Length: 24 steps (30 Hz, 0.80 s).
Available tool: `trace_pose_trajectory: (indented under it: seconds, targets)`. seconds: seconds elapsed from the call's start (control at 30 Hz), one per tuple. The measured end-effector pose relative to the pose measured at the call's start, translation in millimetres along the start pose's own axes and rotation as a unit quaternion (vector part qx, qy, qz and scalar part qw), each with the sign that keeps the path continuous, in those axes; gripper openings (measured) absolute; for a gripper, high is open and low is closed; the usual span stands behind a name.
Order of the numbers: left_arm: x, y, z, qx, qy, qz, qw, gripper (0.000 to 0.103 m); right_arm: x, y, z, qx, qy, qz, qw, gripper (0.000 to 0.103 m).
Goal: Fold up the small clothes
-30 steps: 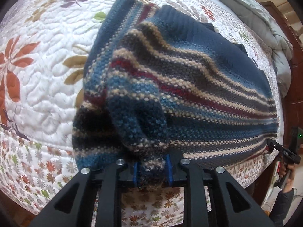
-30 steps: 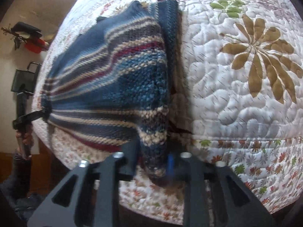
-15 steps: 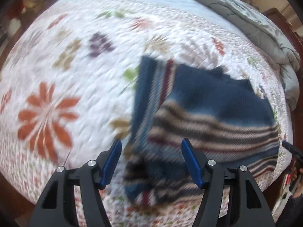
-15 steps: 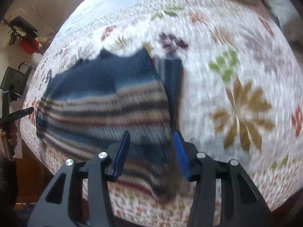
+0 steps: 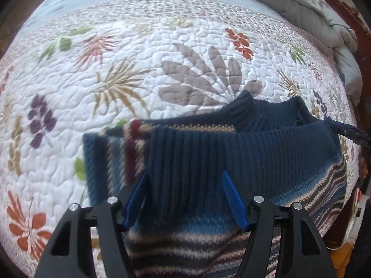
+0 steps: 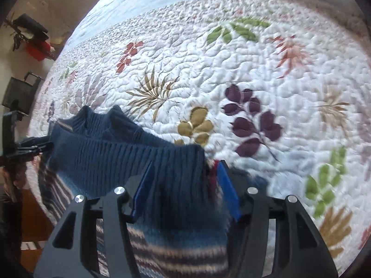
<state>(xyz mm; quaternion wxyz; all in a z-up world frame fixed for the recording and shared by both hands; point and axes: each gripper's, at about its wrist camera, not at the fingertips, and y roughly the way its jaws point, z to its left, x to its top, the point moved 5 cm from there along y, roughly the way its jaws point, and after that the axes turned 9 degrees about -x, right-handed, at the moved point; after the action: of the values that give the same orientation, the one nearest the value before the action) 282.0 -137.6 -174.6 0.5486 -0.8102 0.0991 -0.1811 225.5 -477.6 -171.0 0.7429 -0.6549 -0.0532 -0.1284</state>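
Presently we find the striped sweater (image 5: 231, 162) lying on the quilted bedspread (image 5: 162, 58), its bottom half laid up over the top so that the navy ribbed hem sits near the collar (image 5: 245, 106). 1 sleeve edge shows beyond the fold on the camera's left.

We judge the step in hand to be the release after this fold. To do it well, we would lift both grippers straight clear without snagging the loose knit, check that the hem lies parallel to the collar, and smooth any ridge before the next fold.

We note the left gripper (image 5: 184, 199) stands with its blue pads spread apart. The navy hem lies beneath and between them, and no pad presses on it.

We note the right gripper (image 6: 186, 190) has its jaws opening. The hem's corner lies between the pads; blur prevents us confirming that the right-hand pad is fully clear of the cloth, but we see no pinch.

Both grippers point steeply down over the folded edge, 1 toward each end of the hem. The other gripper's tip (image 5: 347, 132) appears just beside the hem's far corner.
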Motion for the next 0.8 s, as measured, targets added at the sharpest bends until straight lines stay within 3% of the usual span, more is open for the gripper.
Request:
trace_pose_trajectory:
  seconds: [0.07,0.1,0.13,0.23,0.27,0.47,0.6,0.67,0.8]
  targets:
    - [4,2,0,-0.005,0.005,-0.002,1.0000,0.059,2,5,1,0.015,-0.002,0.002,1.000,0.034]
    - [5,3,0,-0.005,0.005,-0.004,1.0000,0.053,1,6,3,0.021,-0.005,0.003,1.000,0.027]
    - [7,3,2,-0.001,0.003,-0.004,1.0000,0.041,0,7,5,0.022,-0.010,0.005,1.000,0.012]
    - [12,2,3,-0.013,-0.008,-0.019,0.9997,0.014,-4,4,10,0.010,-0.028,-0.004,1.000,0.010]
    - [12,-1,3,-0.021,-0.010,-0.023,0.9995,0.011,-5,0,11,0.010,-0.027,-0.010,1.000,0.010]
    - [20,-26,-1,-0.018,-0.009,-0.079,0.9967,0.007,8,-48,7,0.040,-0.010,-0.078,0.996,0.009]
    - [40,-51,0,-0.024,-0.021,-0.134,0.9905,0.007,24,-68,3,0.034,-0.006,-0.115,0.993,0.009]
    - [49,-46,3,-0.007,-0.018,-0.136,0.9906,0.007,33,-63,-3,0.032,0.012,-0.116,0.993,0.009]
    - [53,3,15,0.023,-0.027,-0.075,0.9966,0.008,32,-20,-12,-0.020,0.021,-0.070,0.997,0.009]
